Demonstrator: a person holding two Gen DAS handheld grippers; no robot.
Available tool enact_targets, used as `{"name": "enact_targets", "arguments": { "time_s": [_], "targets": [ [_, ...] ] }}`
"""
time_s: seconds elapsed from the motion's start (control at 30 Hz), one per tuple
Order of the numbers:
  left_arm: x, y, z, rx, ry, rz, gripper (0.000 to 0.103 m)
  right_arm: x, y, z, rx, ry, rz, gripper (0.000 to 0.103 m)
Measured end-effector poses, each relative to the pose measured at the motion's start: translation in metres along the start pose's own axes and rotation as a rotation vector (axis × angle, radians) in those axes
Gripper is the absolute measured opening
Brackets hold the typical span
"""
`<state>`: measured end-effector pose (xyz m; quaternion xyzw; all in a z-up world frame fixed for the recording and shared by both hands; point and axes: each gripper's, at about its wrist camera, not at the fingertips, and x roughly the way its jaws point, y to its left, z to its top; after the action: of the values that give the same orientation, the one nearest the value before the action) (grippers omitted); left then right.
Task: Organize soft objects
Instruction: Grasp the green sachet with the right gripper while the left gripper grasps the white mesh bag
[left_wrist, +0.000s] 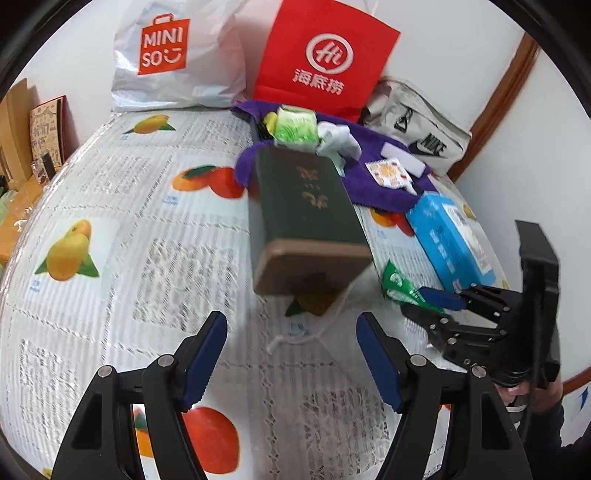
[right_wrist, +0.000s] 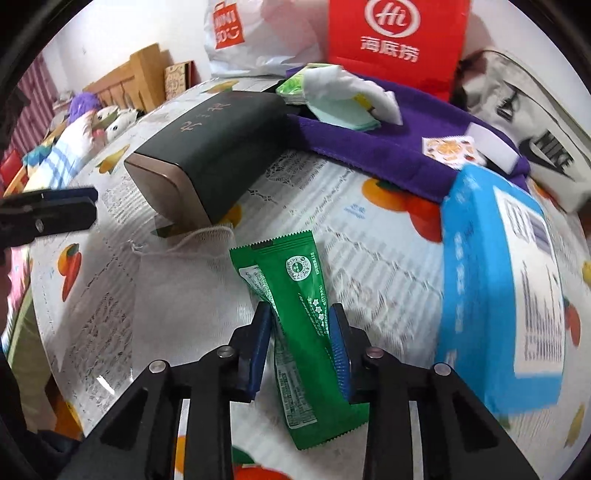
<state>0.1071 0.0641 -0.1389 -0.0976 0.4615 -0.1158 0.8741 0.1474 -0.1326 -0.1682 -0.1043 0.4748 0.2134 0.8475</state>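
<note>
Barely begun, I'd say: the right gripper (right_wrist: 300, 350) has its fingers clamped on the green sachets (right_wrist: 299, 314), the left gripper (left_wrist: 291, 363) gapes empty, and the purple towel (right_wrist: 388, 147) stays cluttered.

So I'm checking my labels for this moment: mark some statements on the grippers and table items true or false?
1. The right gripper grips green sachets. True.
2. The left gripper holds the dark green box. False: it is open and holds nothing.
3. The orange-print packet lies on the purple towel. True.
4. The blue tissue pack sits inside the red paper bag. False: it lies on the tablecloth.
</note>
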Motion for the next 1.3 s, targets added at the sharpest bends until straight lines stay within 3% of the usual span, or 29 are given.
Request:
{"name": "enact_targets", "arguments": {
  "time_s": [0.37,0.8,1.13,1.23,1.3],
  "targets": [
    [0.040,-0.035,-0.017,0.059,0.060,-0.036,0.071,-0.044,-0.017,-0.056,0.130,-0.046,-0.033,0.031],
    [0.057,-0.078,-0.028,0.155,0.057,-0.005,0.103,-0.065,-0.055,-0.117,0.257,-0.033,-0.069,0.031],
    [0.066,-0.104,-0.043,0.278,0.032,0.163,0.101,-0.065,-0.075,-0.125,0.341,-0.082,-0.096,0.033],
    [0.061,-0.106,-0.046,0.289,0.015,0.156,0.091,-0.064,-0.075,-0.125,0.356,-0.097,-0.093,0.033],
    [0.059,-0.109,-0.046,0.297,0.008,0.145,0.074,-0.064,-0.076,-0.125,0.366,-0.104,-0.087,0.033]
  ]
}}
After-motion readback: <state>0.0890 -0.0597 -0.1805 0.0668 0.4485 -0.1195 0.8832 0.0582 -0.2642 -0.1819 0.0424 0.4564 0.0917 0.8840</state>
